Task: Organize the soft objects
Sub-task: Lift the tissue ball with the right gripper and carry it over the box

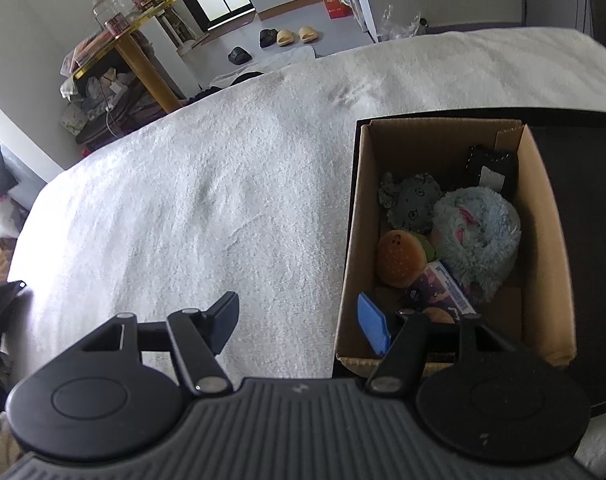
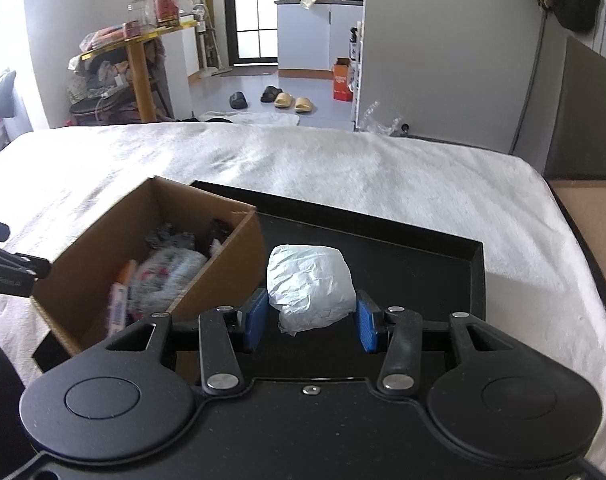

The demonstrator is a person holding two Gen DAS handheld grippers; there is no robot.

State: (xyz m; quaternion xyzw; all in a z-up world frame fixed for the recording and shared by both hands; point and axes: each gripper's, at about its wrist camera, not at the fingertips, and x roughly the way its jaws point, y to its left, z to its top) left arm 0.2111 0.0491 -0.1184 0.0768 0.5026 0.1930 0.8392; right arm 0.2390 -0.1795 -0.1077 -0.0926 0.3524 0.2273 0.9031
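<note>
A cardboard box [image 1: 541, 216] stands on a black tray [image 1: 583, 240] on the white bed. In it lie a fluffy blue plush [image 1: 477, 236], a grey-green plush [image 1: 417, 202], a burger plush [image 1: 401, 258], a dark pouch [image 1: 489, 166] and a printed packet [image 1: 443, 290]. My left gripper [image 1: 299, 324] is open and empty, over the box's near left corner. In the right wrist view the box [image 2: 219, 268] is at left. My right gripper [image 2: 311, 316] holds a crumpled white soft bundle [image 2: 309, 280] between its blue pads over the tray [image 2: 423, 256].
The white fuzzy bed cover [image 1: 203, 180] spreads left of and behind the tray. Beyond the bed are a cluttered yellow shelf [image 2: 139, 64], slippers [image 2: 289, 100] on the floor and an orange box [image 2: 342, 80]. A brown board [image 2: 587, 232] lies right of the bed.
</note>
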